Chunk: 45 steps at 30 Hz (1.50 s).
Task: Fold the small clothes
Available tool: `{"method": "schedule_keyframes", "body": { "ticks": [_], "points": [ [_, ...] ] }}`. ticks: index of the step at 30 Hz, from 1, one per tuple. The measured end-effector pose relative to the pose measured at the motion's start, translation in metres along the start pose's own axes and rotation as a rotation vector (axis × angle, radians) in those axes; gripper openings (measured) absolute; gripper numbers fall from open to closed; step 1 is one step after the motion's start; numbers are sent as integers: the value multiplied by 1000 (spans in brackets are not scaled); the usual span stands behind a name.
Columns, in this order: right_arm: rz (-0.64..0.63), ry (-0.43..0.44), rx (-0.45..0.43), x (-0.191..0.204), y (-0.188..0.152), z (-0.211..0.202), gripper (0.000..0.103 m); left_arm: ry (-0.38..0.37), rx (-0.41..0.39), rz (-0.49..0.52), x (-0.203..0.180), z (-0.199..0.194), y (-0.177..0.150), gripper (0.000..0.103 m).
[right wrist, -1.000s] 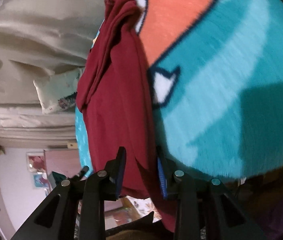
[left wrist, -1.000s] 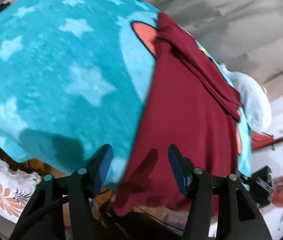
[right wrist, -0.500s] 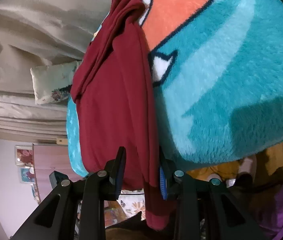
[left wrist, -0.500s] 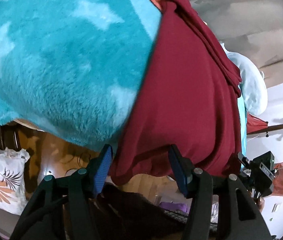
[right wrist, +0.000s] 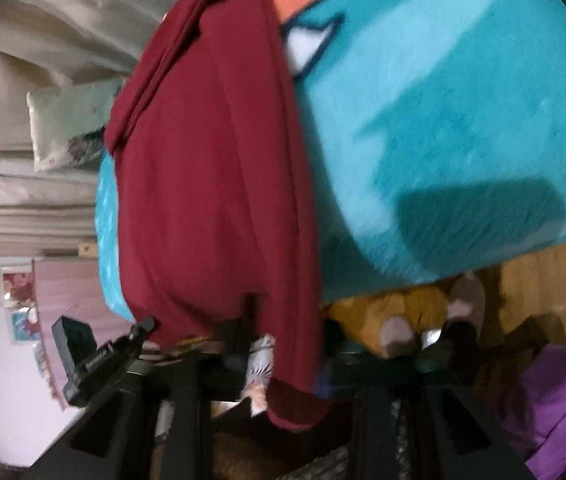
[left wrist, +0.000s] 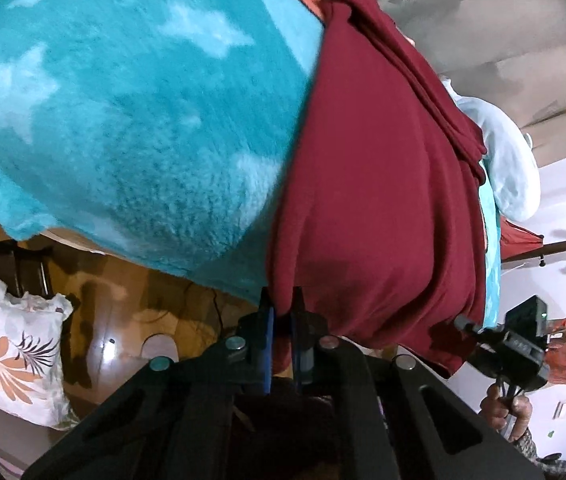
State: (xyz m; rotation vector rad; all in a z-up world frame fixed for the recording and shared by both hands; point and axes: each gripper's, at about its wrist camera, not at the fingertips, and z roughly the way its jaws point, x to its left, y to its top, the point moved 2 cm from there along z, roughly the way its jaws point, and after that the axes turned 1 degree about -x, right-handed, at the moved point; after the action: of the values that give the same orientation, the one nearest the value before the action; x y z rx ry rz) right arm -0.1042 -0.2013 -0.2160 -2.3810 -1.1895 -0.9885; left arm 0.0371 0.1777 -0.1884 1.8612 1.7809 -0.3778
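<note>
Left wrist view: left gripper [left wrist: 281, 312] with jaws nearly together, pinching the near hem corner of the maroon garment [left wrist: 375, 208] between blue pads [left wrist: 267, 332]. Garment spread along the near edge of the bed, lying on a teal fleece blanket [left wrist: 131, 112] printed with pale stars; lower hem hanging past the bed's edge. Far end of garment bunched into folds toward the far side of the bed. Pale blue pillow [left wrist: 511, 176] just beyond the garment, at the right. Floral cushion [left wrist: 11, 352] on the wooden floor [left wrist: 131, 312] below the bed's edge, lower left. Right gripper's body visible at lower right, held in a hand [left wrist: 509, 412]. Right wrist view, blurred: right gripper [right wrist: 283, 360] at the opposite hem corner, maroon garment [right wrist: 211, 184] draped down between the jaws and over them; jaws set wide apart, dark finger on the left side of the cloth, blue pad [right wrist: 323, 384] on the right; firm hold on cloth not confirmable. Teal fleece blanket [right wrist: 463, 128] with orange and white print to the right. Purple cloth [right wrist: 555, 404] at lower right, off the bed.
</note>
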Motion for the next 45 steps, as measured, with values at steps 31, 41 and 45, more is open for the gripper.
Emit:
{"method": "schedule_keyframes", "body": {
  "ticks": [31, 41, 45],
  "points": [
    [-171, 384, -88, 110, 247, -35, 7, -113, -278, -189, -103, -32, 191, 6],
    [105, 215, -202, 66, 336, 0, 19, -157, -223, -198, -96, 22, 325, 18],
    [128, 198, -277, 63, 336, -18, 52, -126, -208, -117, -97, 15, 341, 27]
  ]
}}
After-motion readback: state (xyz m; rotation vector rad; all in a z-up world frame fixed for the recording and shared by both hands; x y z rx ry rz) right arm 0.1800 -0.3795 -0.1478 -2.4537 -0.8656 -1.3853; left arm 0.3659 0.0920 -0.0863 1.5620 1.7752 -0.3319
